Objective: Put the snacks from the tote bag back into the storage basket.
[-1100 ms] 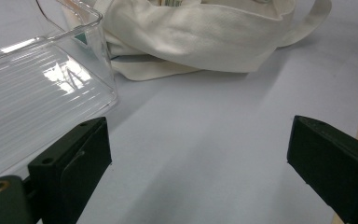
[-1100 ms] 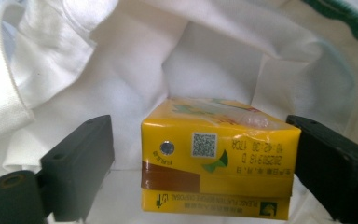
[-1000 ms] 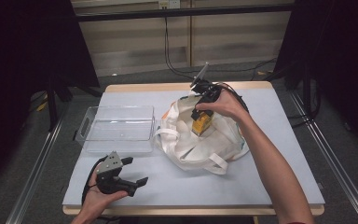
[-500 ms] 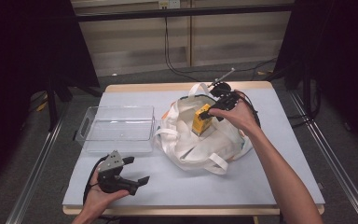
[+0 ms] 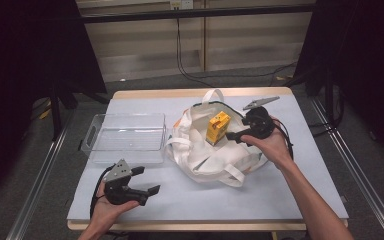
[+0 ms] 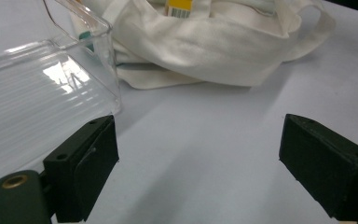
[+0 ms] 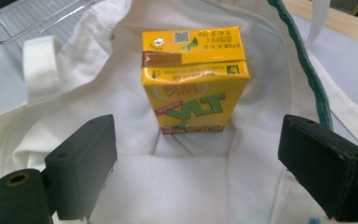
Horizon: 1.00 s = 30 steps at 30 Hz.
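Pale blue table [image 5: 280, 195] is hosting the work: the yellow drink carton [image 5: 217, 127] is standing upright on the white tote bag [image 5: 205, 160], released. Beside the bag, the right gripper [image 5: 232, 137] is hovering, jaws apart and empty. Left gripper [image 5: 147, 180], jaws spread wide, is idling near the clear tray [image 5: 125, 137], which is probably the carton's destination.

R gripper [image 5: 232, 136] let go, backed off, carton [image 5: 217, 127] upright on bag [image 5: 215, 155]

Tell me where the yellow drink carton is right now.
In the high view the yellow drink carton stands on the white tote bag, right of centre, just left of the open right gripper.
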Tool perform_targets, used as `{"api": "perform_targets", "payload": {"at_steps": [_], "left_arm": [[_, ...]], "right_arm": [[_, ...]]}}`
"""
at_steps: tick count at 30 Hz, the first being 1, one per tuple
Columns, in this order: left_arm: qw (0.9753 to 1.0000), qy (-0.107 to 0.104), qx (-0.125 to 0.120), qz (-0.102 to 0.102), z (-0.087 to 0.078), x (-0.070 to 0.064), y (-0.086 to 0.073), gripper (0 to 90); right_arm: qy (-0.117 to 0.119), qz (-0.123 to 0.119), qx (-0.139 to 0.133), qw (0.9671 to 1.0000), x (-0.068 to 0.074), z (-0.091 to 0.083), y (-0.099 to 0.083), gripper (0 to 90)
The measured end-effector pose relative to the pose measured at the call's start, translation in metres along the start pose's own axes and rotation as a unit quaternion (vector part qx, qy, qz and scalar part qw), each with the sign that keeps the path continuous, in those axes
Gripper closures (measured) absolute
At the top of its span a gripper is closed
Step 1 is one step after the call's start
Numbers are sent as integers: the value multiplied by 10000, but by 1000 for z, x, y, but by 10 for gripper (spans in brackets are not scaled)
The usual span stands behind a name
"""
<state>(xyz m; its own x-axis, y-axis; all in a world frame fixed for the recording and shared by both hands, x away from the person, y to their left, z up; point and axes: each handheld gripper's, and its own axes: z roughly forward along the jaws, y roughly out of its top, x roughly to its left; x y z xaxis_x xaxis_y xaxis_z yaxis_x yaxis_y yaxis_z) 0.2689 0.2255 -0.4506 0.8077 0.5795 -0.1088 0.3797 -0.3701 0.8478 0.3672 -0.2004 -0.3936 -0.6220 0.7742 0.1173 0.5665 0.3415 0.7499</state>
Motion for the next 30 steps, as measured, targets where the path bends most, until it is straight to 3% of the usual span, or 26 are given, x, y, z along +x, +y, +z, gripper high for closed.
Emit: {"api": "perform_targets", "payload": {"at_steps": [2,4,14,17,20,24,30], "left_arm": [[10000,-24,-66,-46,2,0,1,116],[10000,6,-48,-32,2,0,2,116],[9998,79,-154,76,1,-4,15,191],[9997,-42,-182,132,6,-4,23,232],[9997,-81,-207,115,13,-5,29,232],[9993,-113,-201,286,23,-12,41,258],[9990,-133,-193,369,33,-18,51,265]], "right_arm": [[-18,4,-40,10000,1,-2,-2,130],[-15,3,-381,9993,4,-11,-13,145],[35,154,-768,9969,12,-31,-59,161],[44,213,-963,9951,16,-39,-73,170],[59,240,-978,9949,20,-43,-82,176],[9,232,-1109,9936,26,-50,-90,192],[95,308,-1187,9924,34,-60,-104,196]]}}
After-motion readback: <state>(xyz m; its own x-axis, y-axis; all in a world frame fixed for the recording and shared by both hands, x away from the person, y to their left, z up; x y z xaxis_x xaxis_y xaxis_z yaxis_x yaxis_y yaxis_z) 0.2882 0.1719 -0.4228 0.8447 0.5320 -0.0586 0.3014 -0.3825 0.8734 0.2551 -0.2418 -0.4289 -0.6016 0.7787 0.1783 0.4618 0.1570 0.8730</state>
